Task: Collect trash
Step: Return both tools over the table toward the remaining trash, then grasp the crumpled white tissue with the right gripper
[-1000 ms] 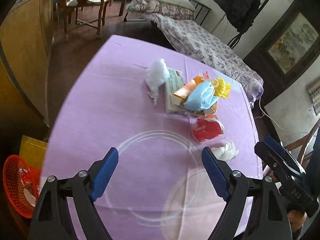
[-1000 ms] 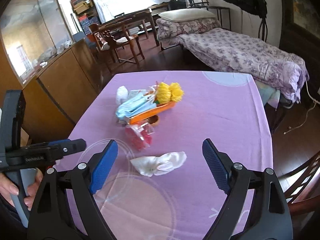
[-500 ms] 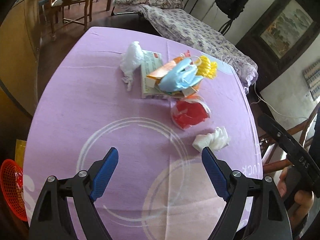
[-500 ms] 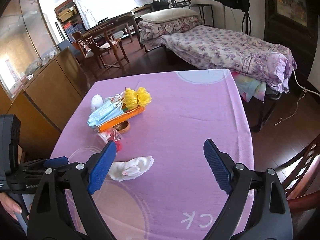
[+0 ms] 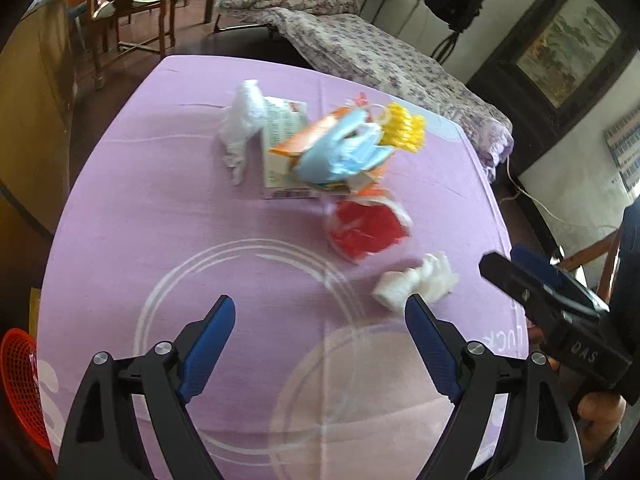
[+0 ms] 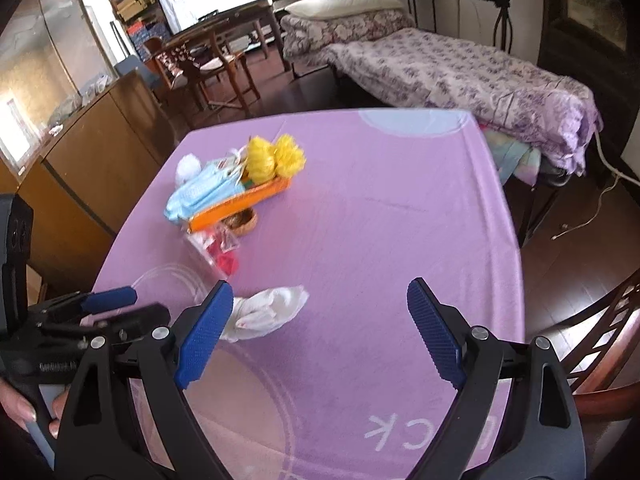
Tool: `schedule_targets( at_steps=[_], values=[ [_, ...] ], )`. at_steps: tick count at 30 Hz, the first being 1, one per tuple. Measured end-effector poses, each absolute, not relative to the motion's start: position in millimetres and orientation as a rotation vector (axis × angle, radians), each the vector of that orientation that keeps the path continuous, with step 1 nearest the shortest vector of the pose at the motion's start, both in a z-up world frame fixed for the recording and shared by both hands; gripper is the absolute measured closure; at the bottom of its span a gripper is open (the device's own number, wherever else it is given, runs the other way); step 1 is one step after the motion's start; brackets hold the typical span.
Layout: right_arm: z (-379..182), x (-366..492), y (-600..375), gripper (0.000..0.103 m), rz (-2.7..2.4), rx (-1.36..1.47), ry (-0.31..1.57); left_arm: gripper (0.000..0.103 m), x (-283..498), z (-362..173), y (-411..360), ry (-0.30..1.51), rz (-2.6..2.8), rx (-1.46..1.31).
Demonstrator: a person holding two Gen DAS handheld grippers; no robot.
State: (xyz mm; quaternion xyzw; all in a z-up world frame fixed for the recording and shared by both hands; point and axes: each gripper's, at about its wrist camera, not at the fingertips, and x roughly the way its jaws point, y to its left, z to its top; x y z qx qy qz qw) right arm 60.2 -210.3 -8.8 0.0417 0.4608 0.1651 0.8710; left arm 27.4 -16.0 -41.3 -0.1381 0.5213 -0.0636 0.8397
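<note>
Trash lies on a purple tablecloth (image 5: 160,208): a crumpled white tissue (image 5: 416,282) nearest, a red-filled clear wrapper (image 5: 366,230), a blue face mask (image 5: 344,154) on an orange box (image 5: 304,140), yellow fluffy bits (image 5: 402,128), a printed carton (image 5: 286,148) and a white plastic bag (image 5: 242,120). My left gripper (image 5: 320,326) is open and empty above the cloth, short of the tissue. My right gripper (image 6: 320,312) is open and empty; the tissue (image 6: 268,312) lies by its left finger. The pile also shows in the right wrist view (image 6: 236,188).
A red mesh basket (image 5: 20,384) sits on the floor left of the table. A bed (image 6: 460,76) stands behind the table, a wooden cabinet (image 6: 92,160) at left, wooden chairs (image 5: 124,8) beyond, and a chair (image 6: 600,336) at right.
Both grippers have moved in closer over the table, so the trash appears nearer. The right gripper now shows beside the tissue in the left wrist view. Both stay open.
</note>
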Motion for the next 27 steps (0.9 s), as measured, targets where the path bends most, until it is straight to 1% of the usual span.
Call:
schedule_targets(
  at_steps=[12, 14, 16, 17, 19, 20, 22, 24, 25, 27],
  values=[
    [-36, 56, -159, 0.017, 0.420, -0.049, 1.026, 0.018, 30, -39, 22, 1.075, -0.079, -0.376],
    [-39, 54, -151, 0.020, 0.436, -0.081, 1.033, 0.018, 30, -38, 24, 1.074, -0.077, -0.376],
    [-38, 53, -147, 0.037, 0.439, -0.101, 1.023, 0.018, 29, -38, 25, 1.070, -0.075, -0.376],
    [-37, 52, -147, 0.042, 0.453, -0.095, 1.024, 0.018, 29, -38, 27, 1.069, -0.074, -0.378],
    [-35, 52, -147, 0.061, 0.460, -0.083, 1.024, 0.018, 28, -38, 28, 1.067, -0.071, -0.382],
    [-32, 51, -149, 0.067, 0.462, -0.076, 1.014, 0.018, 28, -38, 28, 1.066, -0.069, -0.382],
    [-28, 51, -153, 0.081, 0.478, -0.051, 1.012, 0.018, 28, -39, 26, 1.068, -0.064, -0.372],
    [-22, 52, -163, 0.086, 0.490, -0.017, 1.009, 0.018, 28, -39, 23, 1.072, -0.063, -0.363],
    [-20, 51, -167, 0.090, 0.485, -0.011, 1.001, 0.018, 27, -40, 21, 1.072, -0.066, -0.360],
    [-17, 51, -176, 0.091, 0.472, 0.011, 0.992, 0.018, 27, -38, 14, 1.078, -0.078, -0.353]
  ],
)
